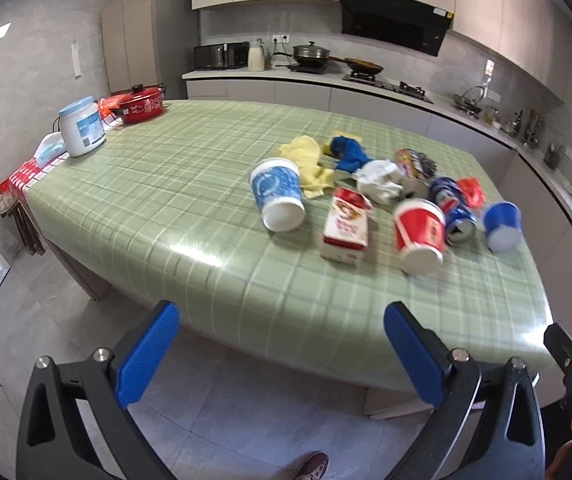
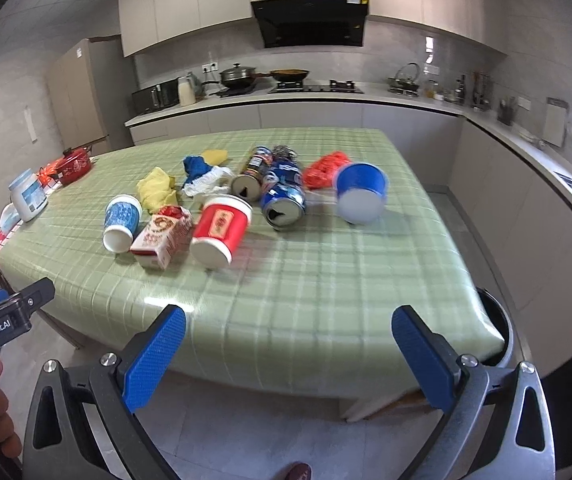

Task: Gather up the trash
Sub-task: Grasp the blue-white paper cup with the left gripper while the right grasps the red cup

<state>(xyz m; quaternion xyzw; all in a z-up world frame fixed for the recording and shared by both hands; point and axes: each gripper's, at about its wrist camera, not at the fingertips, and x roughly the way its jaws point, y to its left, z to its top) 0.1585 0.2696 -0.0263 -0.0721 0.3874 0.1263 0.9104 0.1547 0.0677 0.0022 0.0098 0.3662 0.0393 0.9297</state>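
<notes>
Hovering short of the desk (image 2: 325, 300), both grippers' fingers (image 1: 148, 356) spread, empty; all litter uncollected, bin (image 2: 499, 330) waiting.

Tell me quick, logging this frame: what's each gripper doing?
Left gripper: open, holding nothing.
Right gripper: open, holding nothing.
</notes>
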